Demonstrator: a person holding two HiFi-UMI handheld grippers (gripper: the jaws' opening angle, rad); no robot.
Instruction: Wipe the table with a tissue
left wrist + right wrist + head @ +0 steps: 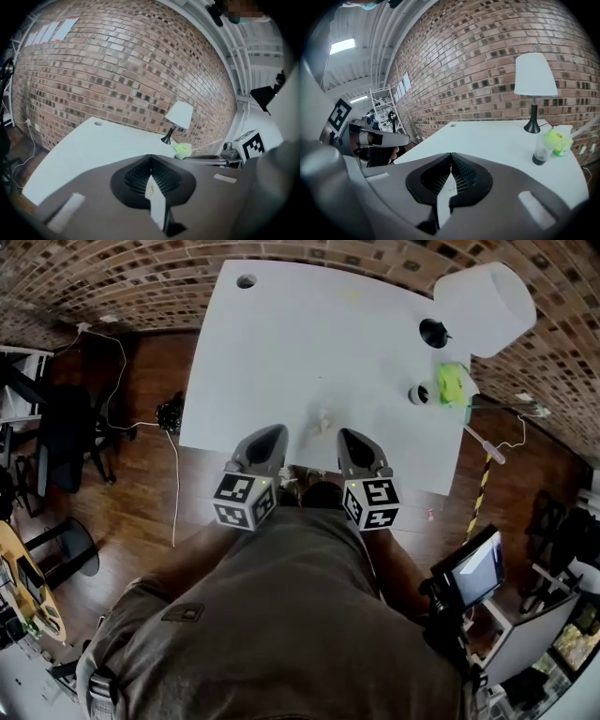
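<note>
Right gripper (451,157): jaws closed, tips meeting, nothing held between them; beyond them lies the white table (487,138), bounded by a brick wall (468,61); at the far right stand a lamp (534,79), a small clear cup (540,153) with dark contents, and a yellow-green object (556,138) just beside the cup; the left gripper (370,138) appears at the left edge.

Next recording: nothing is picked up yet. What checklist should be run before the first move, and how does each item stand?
1. Tissue found: a small crumpled white piece, probably the tissue, lies on the table just ahead of both grippers; ok.
2. Left gripper open for a grasp: jaws shut, empty; not ok.
3. Right gripper open for a grasp: jaws shut, empty; not ok.
4. Wiping area free: lamp, cup and green object keep to the far right corner; ok.
5. Dirt to wipe: cannot tell.
</note>
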